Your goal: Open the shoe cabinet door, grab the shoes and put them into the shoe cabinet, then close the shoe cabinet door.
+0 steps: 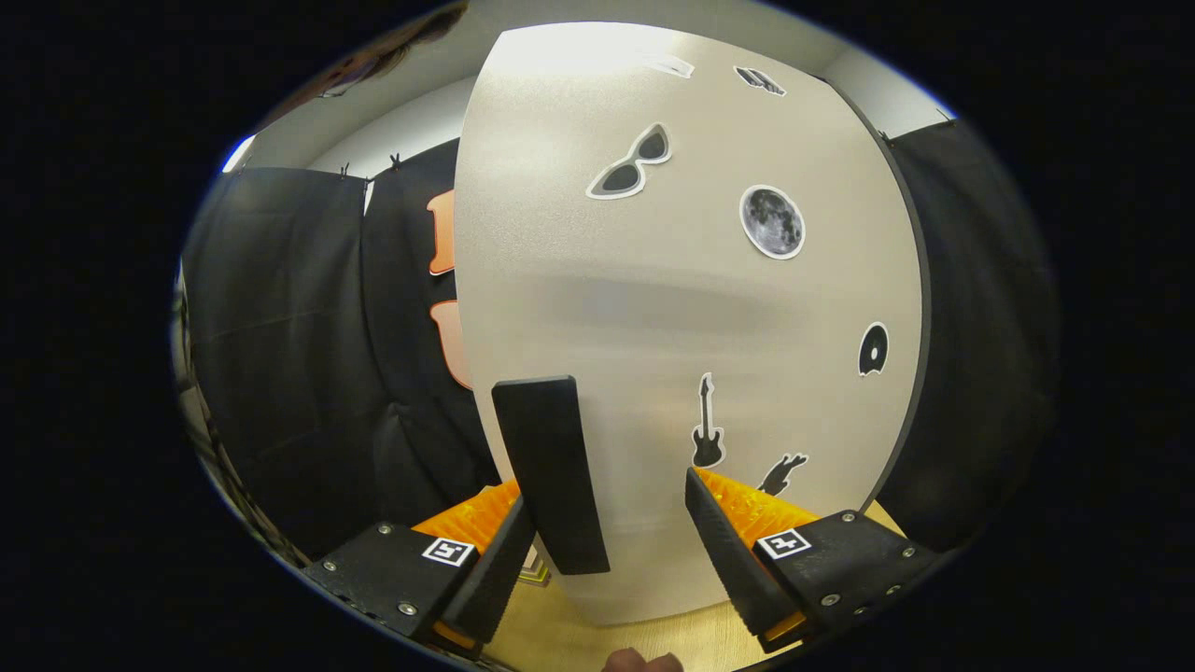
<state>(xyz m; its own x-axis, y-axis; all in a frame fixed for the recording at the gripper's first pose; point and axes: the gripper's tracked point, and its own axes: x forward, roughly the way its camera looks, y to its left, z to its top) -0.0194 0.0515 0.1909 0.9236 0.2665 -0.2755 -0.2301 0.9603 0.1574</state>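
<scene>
The shoe cabinet door [691, 308] is a pale panel with several dark stickers, standing upright close ahead of me. Its black bar handle [551, 471] runs vertically near the door's left edge. My gripper [611, 495] is open, its fingers spread wide just short of the door. The handle's lower part lies between them, right beside the left finger [499, 569] and well away from the right finger [733, 551]. Neither finger presses on the handle. I cannot tell whether the door is ajar or fully closed.
Black booth cloth [308, 373] hangs to the left of the door and also to its right. A light wooden surface [579, 639] runs under the door. Part of a person's hand [642, 662] shows below the fingers.
</scene>
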